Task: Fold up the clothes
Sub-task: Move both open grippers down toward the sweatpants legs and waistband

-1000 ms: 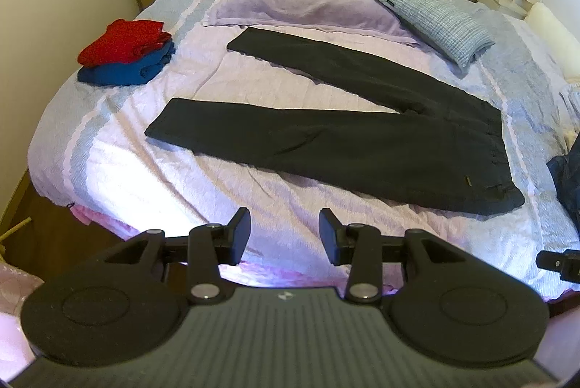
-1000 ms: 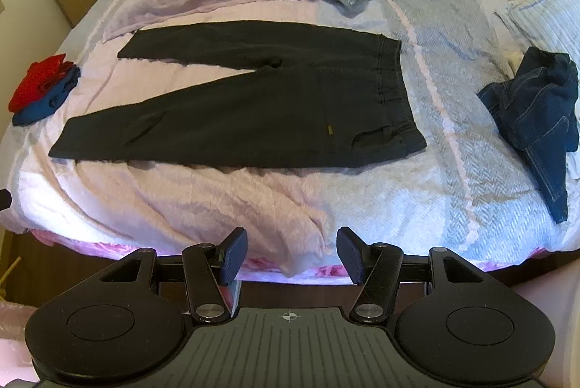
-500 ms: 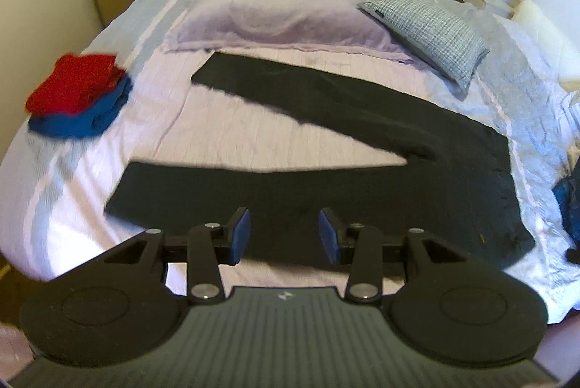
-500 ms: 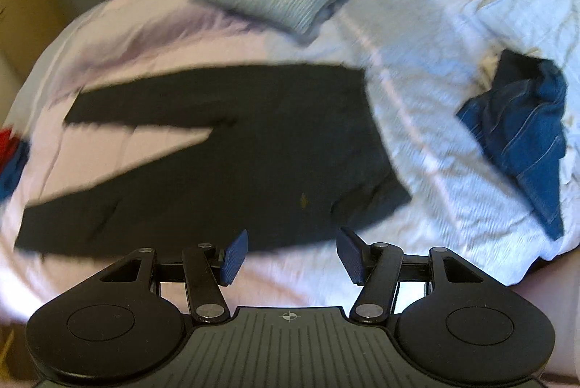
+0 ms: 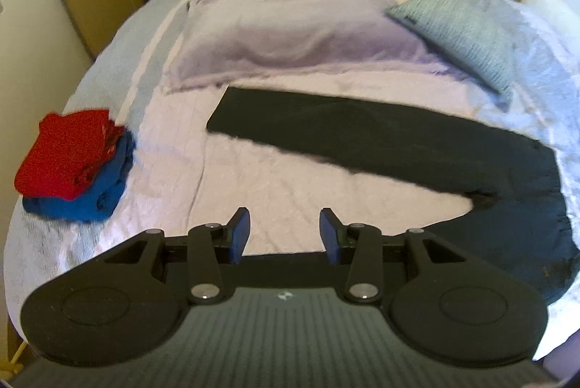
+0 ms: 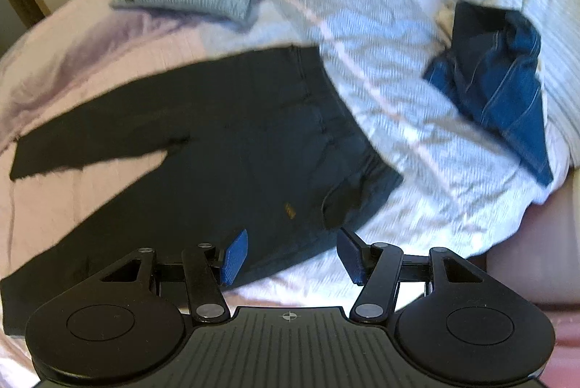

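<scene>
With the black trousers spread flat across the frame's middle, both the left gripper and right gripper hang over them with fingers apart and empty, so each should pinch the near leg's edge cleanly before lifting together.

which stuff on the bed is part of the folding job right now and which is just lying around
In the job:
- black trousers, spread flat on the bed
- left gripper, open, empty
- right gripper, open, empty
- blue jeans, crumpled, probably next

Just lying about:
- red and blue folded stack
- checked pillow
- lilac pillow
</scene>
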`<state>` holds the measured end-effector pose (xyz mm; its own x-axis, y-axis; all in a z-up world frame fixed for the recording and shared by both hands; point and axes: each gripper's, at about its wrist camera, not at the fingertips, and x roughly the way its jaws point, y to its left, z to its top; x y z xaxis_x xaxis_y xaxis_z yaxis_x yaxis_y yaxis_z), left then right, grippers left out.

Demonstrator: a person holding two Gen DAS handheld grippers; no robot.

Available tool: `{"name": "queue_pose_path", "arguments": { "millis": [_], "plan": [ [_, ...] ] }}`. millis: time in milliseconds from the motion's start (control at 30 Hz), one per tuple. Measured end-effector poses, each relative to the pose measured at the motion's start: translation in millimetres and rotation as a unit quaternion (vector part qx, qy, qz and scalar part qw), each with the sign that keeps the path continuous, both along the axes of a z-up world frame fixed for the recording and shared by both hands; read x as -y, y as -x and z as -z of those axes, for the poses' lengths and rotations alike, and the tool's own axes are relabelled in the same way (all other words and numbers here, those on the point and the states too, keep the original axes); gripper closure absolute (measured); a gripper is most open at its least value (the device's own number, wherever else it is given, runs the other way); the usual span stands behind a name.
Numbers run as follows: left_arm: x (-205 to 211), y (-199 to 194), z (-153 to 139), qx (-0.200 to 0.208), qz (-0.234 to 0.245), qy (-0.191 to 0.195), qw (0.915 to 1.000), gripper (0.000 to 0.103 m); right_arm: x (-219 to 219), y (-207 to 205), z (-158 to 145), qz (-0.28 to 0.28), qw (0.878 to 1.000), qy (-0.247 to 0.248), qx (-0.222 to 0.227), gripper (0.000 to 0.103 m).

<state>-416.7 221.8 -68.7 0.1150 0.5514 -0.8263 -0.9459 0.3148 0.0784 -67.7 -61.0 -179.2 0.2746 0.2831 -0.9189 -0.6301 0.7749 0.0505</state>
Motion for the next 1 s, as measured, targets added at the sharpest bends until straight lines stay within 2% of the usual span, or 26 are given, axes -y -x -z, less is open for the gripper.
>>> {"name": "queue_pose_path", "arguments": {
  "millis": [200, 433, 533, 667, 867, 1000],
  "plan": [
    [-9.2, -2.1, 35.8, 0.007, 0.010, 0.048, 0.9988, 0.065, -21.0, 12.1, 24.8, -0.016, 0.999, 0.029, -0.017, 0.045],
    [-16.7, -44.2, 63.4, 0.037, 0.049, 0.068, 0.9958, 0.065, -39.3, -0.9, 35.9, -0.044, 0.999, 0.006, 0.004, 0.045],
    [-23.7, -66.6, 75.1, 0.045, 0.074, 0.066, 0.9941, 0.065, -45.9, -19.6, 49.7, -0.057, 0.998, -0.004, 0.002, 0.045],
    [-41.3, -95.2, 98.6, 0.046, 0.099, 0.066, 0.9918, 0.065, -64.0, -55.8, 81.1, -0.072, 0.997, 0.007, -0.021, 0.045],
    [-87.9, -144.2, 144.2, 0.044, 0.140, 0.059, 0.9874, 0.065, -107.8, -116.7, 117.6, -0.128, 0.992, 0.009, -0.015, 0.045],
    [-126.7, -177.7, 167.3, 0.033, 0.190, 0.027, 0.9808, 0.065, -146.6, -157.5, 138.4, -0.178, 0.984, 0.003, -0.008, 0.045]
  ]
}}
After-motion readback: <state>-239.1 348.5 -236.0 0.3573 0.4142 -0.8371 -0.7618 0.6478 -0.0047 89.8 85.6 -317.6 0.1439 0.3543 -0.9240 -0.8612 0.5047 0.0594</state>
